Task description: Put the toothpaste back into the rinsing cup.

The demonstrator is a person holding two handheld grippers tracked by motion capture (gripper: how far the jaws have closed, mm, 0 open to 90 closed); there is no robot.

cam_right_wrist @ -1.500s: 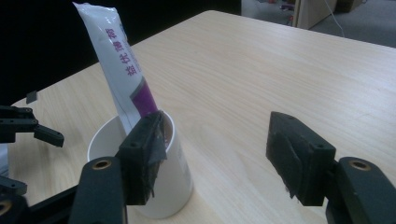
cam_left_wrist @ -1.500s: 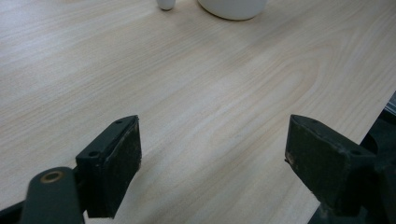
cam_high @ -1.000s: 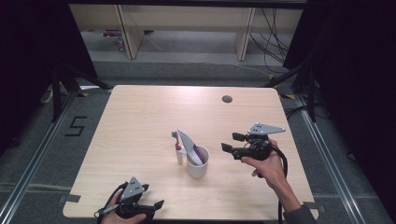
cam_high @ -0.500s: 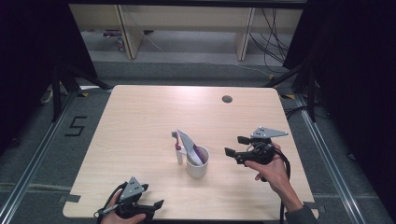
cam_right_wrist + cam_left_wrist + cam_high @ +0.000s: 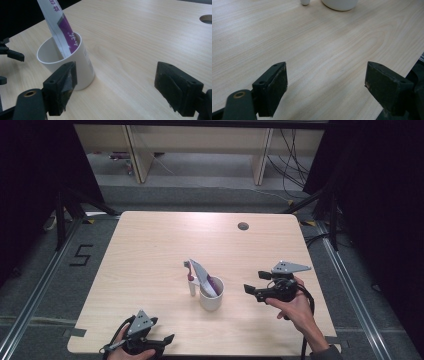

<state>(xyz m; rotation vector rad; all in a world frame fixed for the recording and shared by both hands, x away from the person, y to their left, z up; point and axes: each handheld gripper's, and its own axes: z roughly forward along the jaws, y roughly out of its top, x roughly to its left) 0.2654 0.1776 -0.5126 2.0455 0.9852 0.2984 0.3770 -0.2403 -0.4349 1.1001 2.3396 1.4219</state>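
Observation:
A white cup stands near the middle of the wooden table. A white and purple tube leans in it, sticking out up and left. Just left of the cup stands a small white item with a red top. My right gripper is to the right of the cup, pointing at it but apart from it. Its jaws have just been opening and stand open with nothing between them; the cup and tube lie ahead. My left gripper rests open at the front edge, over bare wood.
A round cable hole sits in the table's far right part. The cup's base lies far ahead of the left jaws. Dark floor with rails surrounds the table, and shelf legs stand behind it.
The right gripper has drawn slightly back toward the front edge, away from the cup, and its jaws stand wider. The left gripper, the cup and the tube have not moved.

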